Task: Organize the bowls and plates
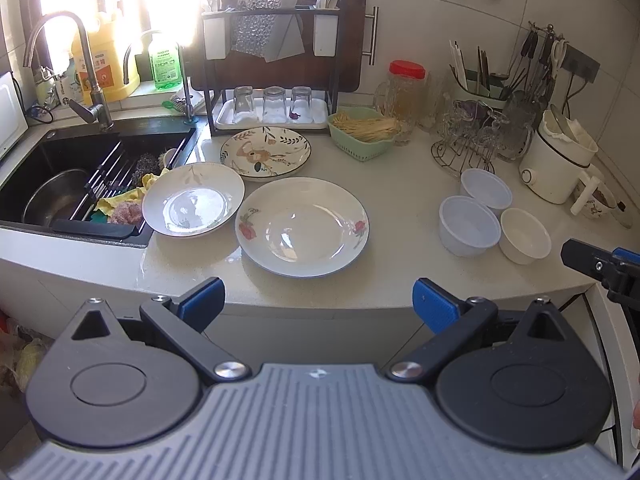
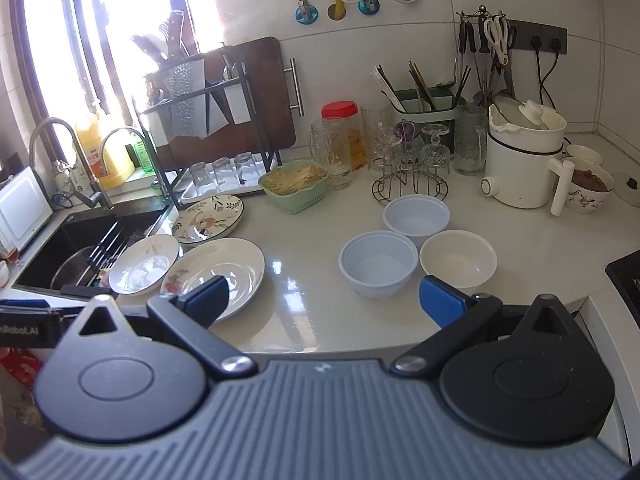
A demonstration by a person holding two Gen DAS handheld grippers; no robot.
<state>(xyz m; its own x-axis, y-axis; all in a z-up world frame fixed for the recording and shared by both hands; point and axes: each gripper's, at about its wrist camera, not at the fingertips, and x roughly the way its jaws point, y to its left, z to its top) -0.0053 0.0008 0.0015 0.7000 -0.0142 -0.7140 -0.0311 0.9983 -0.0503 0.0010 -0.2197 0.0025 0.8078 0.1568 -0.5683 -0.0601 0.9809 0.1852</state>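
Tools left (image 1: 318, 300) and right (image 2: 324, 300) hang spread apart, empty, before plates (image 1: 302, 226) and bowls (image 2: 378, 264).

Each gripper, the left gripper (image 1: 318, 300) and the right gripper (image 2: 324, 298), has a grey ribbed body, two black rounded housings with circular recesses, black link arms with silver screws, and blue ribbed fingertip pads (image 1: 434, 304).

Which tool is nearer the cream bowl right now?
Right. The right tool hangs open just before the cream bowl; the left tool faces the rose plate, farther left.
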